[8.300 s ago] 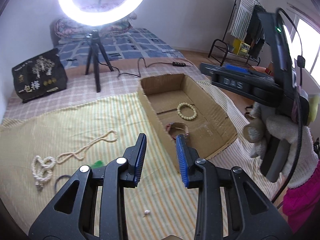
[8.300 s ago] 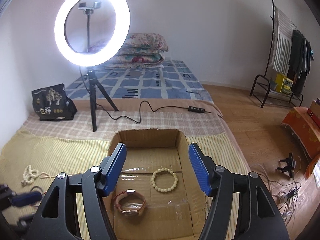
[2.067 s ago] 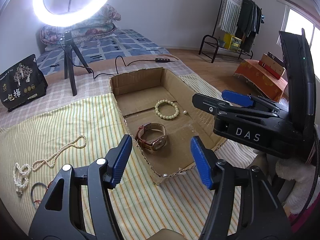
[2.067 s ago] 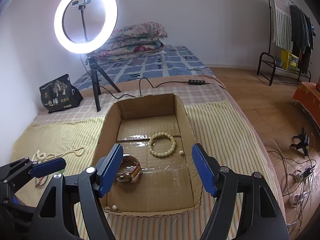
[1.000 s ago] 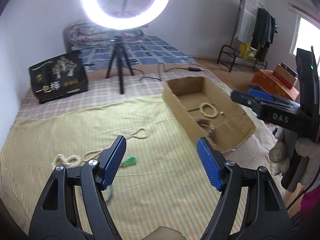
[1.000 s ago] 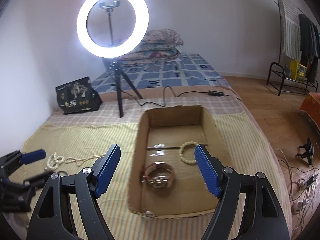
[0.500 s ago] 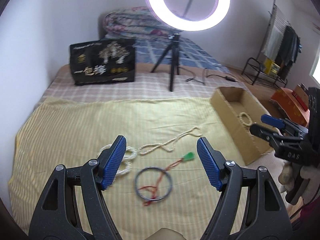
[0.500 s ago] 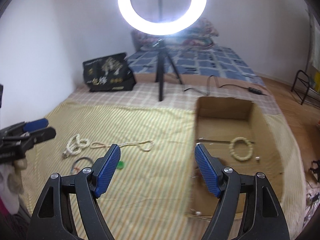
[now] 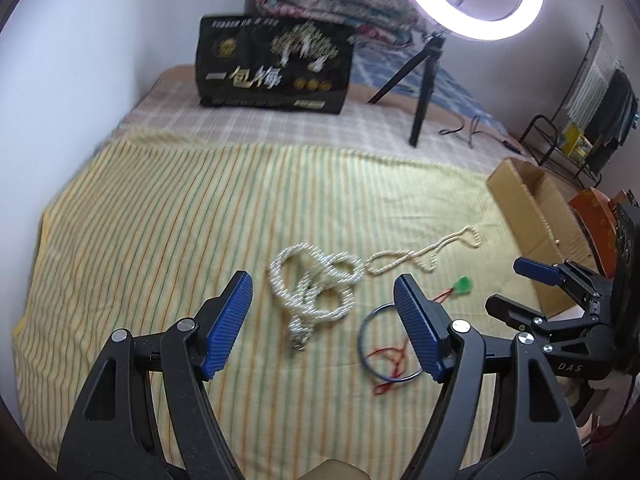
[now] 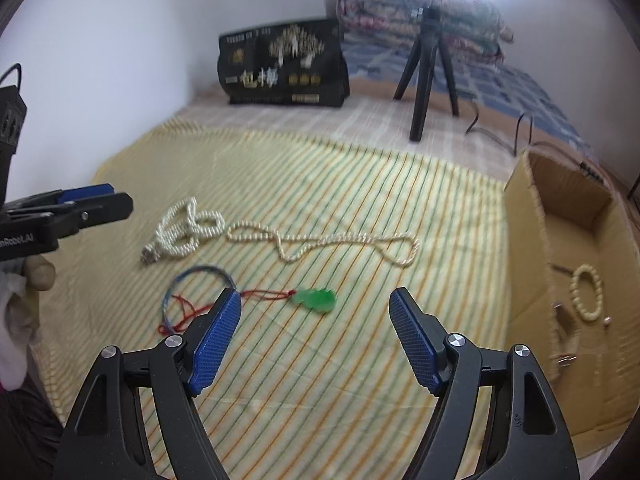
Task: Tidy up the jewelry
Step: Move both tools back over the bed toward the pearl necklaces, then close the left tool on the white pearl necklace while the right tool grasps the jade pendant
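ring light (image 9: 472, 4) on tripod (image 9: 420, 80) — lit | black bag (image 9: 274, 66) — upright | folded quilts (image 9: 336, 4) behind

White plain walls (image 9: 120, 20) met in corner behind bed. Yellow striped cloth (image 9: 160, 220) covered near part of bed — beyond it, beige checked sheet (image 9: 280, 124), then blue patterned bedspread (image 10: 520, 80). Folded floral quilts (image 9: 332, 0) stacked against back wall. Glowing white ring light (image 9: 472, 24) on black tripod (image 9: 420, 80) stood on checked sheet, black cable (image 10: 520, 128) trailing beside it. Black printed bag with gold characters (image 9: 276, 68) upright near wall. Black metal clothes rack with hanging garments (image 9: 592, 92) at far right — partly blurred.
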Action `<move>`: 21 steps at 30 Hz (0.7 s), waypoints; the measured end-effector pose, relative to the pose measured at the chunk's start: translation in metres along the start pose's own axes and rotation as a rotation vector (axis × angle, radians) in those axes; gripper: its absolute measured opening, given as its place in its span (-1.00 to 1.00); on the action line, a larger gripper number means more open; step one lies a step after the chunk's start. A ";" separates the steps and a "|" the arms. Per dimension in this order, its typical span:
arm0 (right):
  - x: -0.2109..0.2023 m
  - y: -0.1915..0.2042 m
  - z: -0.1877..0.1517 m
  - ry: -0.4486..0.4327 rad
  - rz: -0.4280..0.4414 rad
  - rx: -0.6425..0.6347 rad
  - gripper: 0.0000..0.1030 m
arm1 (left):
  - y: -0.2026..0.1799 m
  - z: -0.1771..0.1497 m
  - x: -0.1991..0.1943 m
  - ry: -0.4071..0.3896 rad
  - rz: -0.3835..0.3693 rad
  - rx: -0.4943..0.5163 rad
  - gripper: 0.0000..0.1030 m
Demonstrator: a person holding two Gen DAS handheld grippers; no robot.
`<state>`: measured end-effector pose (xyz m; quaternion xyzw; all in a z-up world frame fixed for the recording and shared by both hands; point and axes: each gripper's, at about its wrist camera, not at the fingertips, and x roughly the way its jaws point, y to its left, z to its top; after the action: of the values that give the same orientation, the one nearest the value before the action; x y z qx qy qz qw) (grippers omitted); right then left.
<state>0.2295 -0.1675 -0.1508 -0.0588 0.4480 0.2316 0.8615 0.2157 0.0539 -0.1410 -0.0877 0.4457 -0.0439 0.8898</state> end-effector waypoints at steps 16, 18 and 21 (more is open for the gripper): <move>0.036 -0.001 -0.004 0.064 0.009 0.053 0.48 | 0.006 -0.013 0.047 0.112 0.008 -0.004 0.46; 0.038 0.000 -0.003 0.064 0.005 0.047 0.48 | 0.004 -0.012 0.050 0.116 0.002 -0.005 0.46; 0.041 0.001 -0.003 0.062 0.004 0.047 0.48 | 0.001 -0.010 0.055 0.123 0.006 -0.003 0.46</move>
<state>0.2473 -0.1534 -0.1850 -0.0445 0.4801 0.2208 0.8478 0.2407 0.0455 -0.1898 -0.0847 0.4997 -0.0457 0.8608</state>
